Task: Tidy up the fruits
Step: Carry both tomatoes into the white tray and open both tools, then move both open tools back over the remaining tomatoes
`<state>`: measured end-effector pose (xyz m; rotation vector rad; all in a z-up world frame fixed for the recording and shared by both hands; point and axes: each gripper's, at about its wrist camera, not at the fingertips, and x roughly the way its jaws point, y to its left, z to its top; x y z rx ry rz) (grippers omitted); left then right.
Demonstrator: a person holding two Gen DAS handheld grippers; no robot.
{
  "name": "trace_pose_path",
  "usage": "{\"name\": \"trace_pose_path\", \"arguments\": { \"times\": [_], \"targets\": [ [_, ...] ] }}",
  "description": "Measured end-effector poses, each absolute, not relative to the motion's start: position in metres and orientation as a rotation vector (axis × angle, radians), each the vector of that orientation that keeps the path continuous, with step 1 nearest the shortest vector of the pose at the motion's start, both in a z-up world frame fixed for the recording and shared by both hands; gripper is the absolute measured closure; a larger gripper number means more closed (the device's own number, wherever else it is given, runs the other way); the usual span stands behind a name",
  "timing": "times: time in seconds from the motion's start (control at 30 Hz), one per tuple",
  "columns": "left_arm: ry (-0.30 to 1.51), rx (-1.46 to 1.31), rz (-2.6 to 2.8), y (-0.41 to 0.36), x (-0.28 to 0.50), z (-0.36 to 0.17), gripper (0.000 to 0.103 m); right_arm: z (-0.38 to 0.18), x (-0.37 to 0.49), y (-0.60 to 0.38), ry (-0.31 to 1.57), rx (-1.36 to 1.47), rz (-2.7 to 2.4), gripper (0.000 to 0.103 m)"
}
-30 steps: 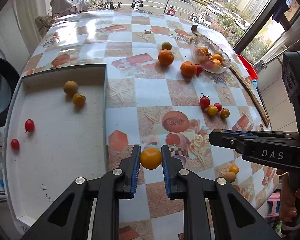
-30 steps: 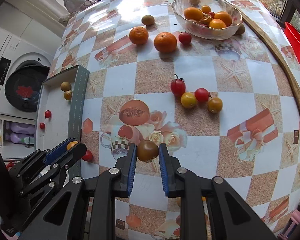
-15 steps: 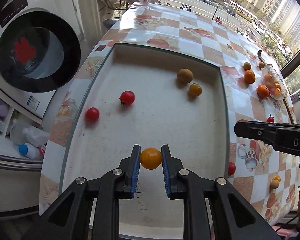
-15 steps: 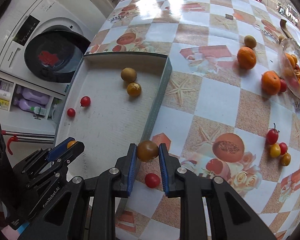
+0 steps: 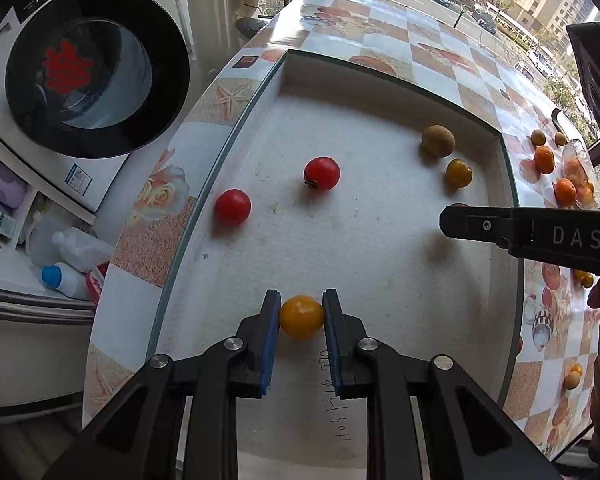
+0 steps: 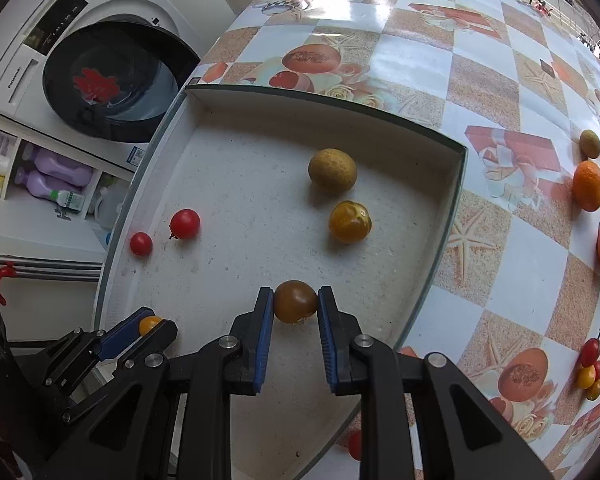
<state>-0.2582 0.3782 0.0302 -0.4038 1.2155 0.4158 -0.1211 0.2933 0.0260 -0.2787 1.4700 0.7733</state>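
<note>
Left gripper [image 5: 301, 317]: blue pads clamped on a yellow-orange cherry tomato [image 5: 301, 316], lower centre of the left wrist frame, over the white tray [image 5: 380, 264]. Same gripper shows at lower left of the right wrist frame [image 6: 150, 325], with the yellow fruit visible between its pads.

Right gripper [image 6: 295, 302]: fingers closed around a dark brownish tomato [image 6: 295, 301], centre-bottom of the right wrist frame, above the tray floor [image 6: 236, 200] near the tray's right wall. In the left wrist frame it enters from the right edge as a black bar marked "DAS"; only a sliver of its fruit shows there, so the grip is read from the right wrist view.

Tray contents, left wrist frame:
- two red cherry tomatoes, one near the left wall [image 5: 232, 207], one towards centre [image 5: 321, 173], apart from each other
- a tan round fruit [image 5: 438, 141] in the upper right corner area, with an amber tomato [image 5: 458, 173] just beside it, below

Whether the held fruits touch the tray floor cannot be told from either view.

Outside the tray, on the checked tablecloth [image 6: 500, 60]:
- two oranges [image 6: 588, 185] at the right edge of the right wrist frame
- a small tan fruit [image 6: 589, 143] above them
- a cluster of red and yellow cherry tomatoes [image 6: 589, 364] at lower right
- one red tomato [image 6: 355, 445] by the tray's near right wall, bottom of frame
- a glass bowl of fruit [image 5: 578, 178], far right of the left wrist frame

A washing machine [image 6: 100, 92] stands at upper left.
</note>
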Motion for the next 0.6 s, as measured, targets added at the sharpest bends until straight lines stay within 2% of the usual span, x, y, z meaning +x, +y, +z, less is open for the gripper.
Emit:
{"name": "trace_pose_path", "arguments": {
  "times": [0.27,0.3,0.33,0.37,0.4,0.43,0.5,0.57,0.6],
  "targets": [
    [1.24,-0.386,0.438,0.381,-0.258,0.026,0.079,0.015,-0.125,0.309,1.455,-0.337,0.772,0.078],
    [1.24,-0.381,0.437,0.381,-0.258,0.026,0.066,0.015,-0.125,0.311,1.45,-0.348,0.774,0.078],
    [1.242,-0.37,0.45,0.38,-0.258,0.026,0.031,0.015,-0.126,0.312,1.448,-0.354,0.777,0.075],
    [1.228,-0.353,0.469,0.379,-0.259,0.028,0.017,0.015,-0.125,0.313,1.45,-0.352,0.784,0.072],
    [1.202,-0.334,0.48,0.377,-0.26,0.033,0.014,0.015,-0.125,0.313,1.456,-0.341,0.796,0.063],
    [1.192,-0.322,0.475,0.377,-0.261,0.035,0.014,0.015,-0.125,0.314,1.46,-0.333,0.804,0.05],
    [1.2,-0.317,0.46,0.376,-0.259,0.036,0.014,0.016,-0.125,0.315,1.449,-0.336,0.795,0.04],
    [1.201,-0.309,0.464,0.375,-0.259,0.036,0.014,0.02,-0.122,0.31,1.447,-0.31,0.799,0.039],
    [1.196,-0.313,0.465,0.375,-0.259,0.036,0.014,0.022,-0.121,0.309,1.451,-0.294,0.801,0.032]
  ]
}}
